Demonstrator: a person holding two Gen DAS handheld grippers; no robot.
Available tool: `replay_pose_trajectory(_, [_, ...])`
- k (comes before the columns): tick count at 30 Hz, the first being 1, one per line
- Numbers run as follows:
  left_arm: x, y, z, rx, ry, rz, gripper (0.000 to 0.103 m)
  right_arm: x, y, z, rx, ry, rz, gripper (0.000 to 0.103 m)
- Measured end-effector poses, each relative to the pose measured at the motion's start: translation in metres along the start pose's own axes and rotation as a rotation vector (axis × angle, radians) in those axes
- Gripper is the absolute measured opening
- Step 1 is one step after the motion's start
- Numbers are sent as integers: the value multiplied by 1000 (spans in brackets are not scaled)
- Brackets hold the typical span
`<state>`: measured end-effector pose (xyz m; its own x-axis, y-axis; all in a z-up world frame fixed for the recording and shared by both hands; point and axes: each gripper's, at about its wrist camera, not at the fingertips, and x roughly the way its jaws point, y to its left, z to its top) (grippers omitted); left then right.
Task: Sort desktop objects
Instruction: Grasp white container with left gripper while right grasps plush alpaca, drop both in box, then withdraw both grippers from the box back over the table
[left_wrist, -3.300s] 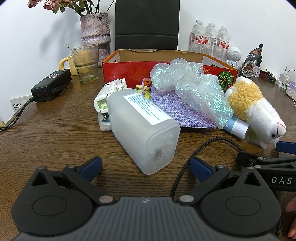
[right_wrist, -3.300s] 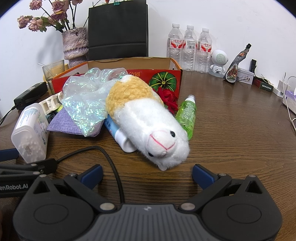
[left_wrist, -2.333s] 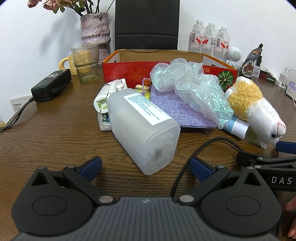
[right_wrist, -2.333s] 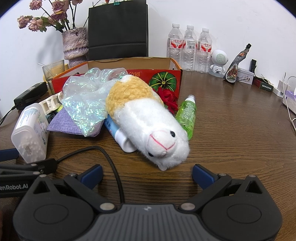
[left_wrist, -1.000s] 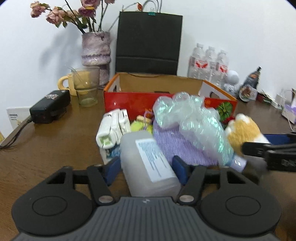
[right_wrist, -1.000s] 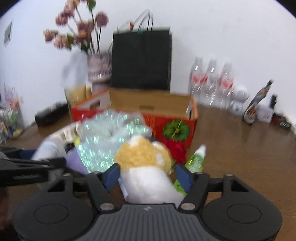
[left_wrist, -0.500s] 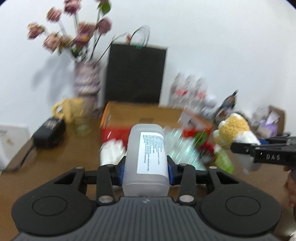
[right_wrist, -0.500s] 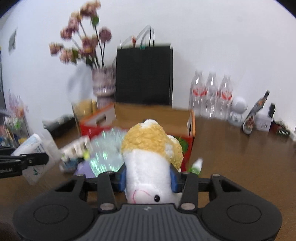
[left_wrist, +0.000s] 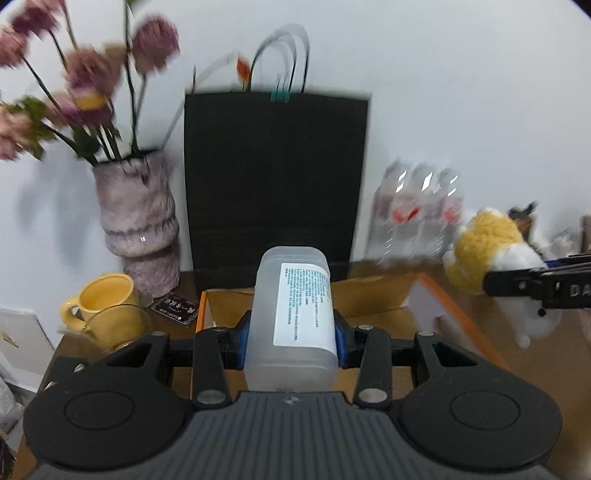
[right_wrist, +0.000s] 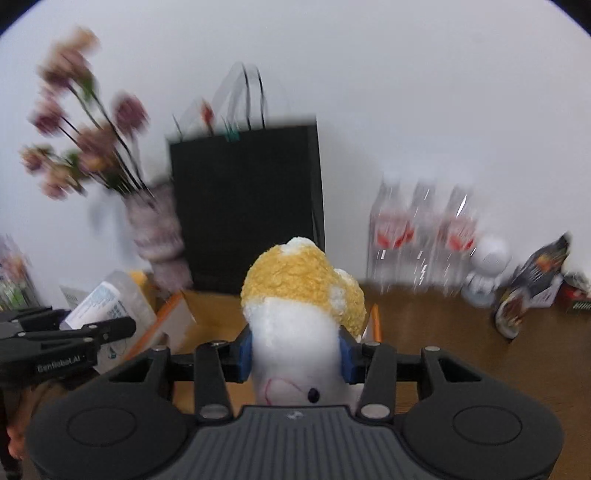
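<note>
My left gripper is shut on a frosted white plastic bottle with a printed label, held above the open cardboard box. My right gripper is shut on a white and yellow plush alpaca, also held above the box. The alpaca shows at the right of the left wrist view, and the bottle shows at the left of the right wrist view. The other desktop objects are hidden below both views.
A black paper bag stands behind the box. A vase of flowers, a yellow mug and a glass stand at the back left. Three water bottles, a small white figure and packets stand at the back right.
Both grippers closed on their objects, the left on the bottle and the right on the alpaca, lifted them off the table and carried them forward over the box.
</note>
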<state>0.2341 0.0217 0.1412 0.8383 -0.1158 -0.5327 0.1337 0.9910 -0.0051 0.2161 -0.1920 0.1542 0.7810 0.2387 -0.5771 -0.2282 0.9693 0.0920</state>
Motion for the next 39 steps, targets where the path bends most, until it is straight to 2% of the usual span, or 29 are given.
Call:
replay_pose_trajectory(3, [51,14,-3,-33,93,37,41,63,-2,2,3,110,-31,43])
replay_pose_trajectory(6, [85,26,-9,-55,151,64,41,115,-4,0,2,190,-60,44])
replay_pose_trajectory(10, [107,30,-18,-46,195,77,41,157,-3,-9,-29,252,-74,45])
replay_pose_trajectory(13, [116,30,-19,-36,221,81,44,173,-2,-11,-29,260,-89,48])
replay_pose_trajectory(14, [117,29,-18,-31,219,82,54,175,-3,-11,-19,259,-88,57])
replay_pose_trajectory(15, [115,29,-16,-30,204,81,64,176,-3,-10,-12,257,-84,72])
replay_pose_trajectory(16, [113,30,-15,-29,189,80,68,176,-2,-10,-8,253,-76,76])
replay_pose_trajectory(20, [102,29,-10,-29,181,77,72,164,0,-8,2,242,-75,80])
replay_pose_trajectory(24, [75,24,-9,-45,156,86,79,134,1,-7,31,222,-38,84])
replay_pose_trajectory(28, [33,10,-16,-20,128,89,79,94,11,-15,16,187,-17,85])
replay_pose_trajectory(33, [-30,-10,-29,-15,71,58,83,34,24,-33,2,125,-1,89])
replay_pose_trajectory(37, [-81,-16,-52,-47,18,25,91,-15,30,-51,16,82,-24,89])
replay_pose_trajectory(39, [-100,-18,-68,-58,3,4,92,-40,32,-64,26,58,-39,93])
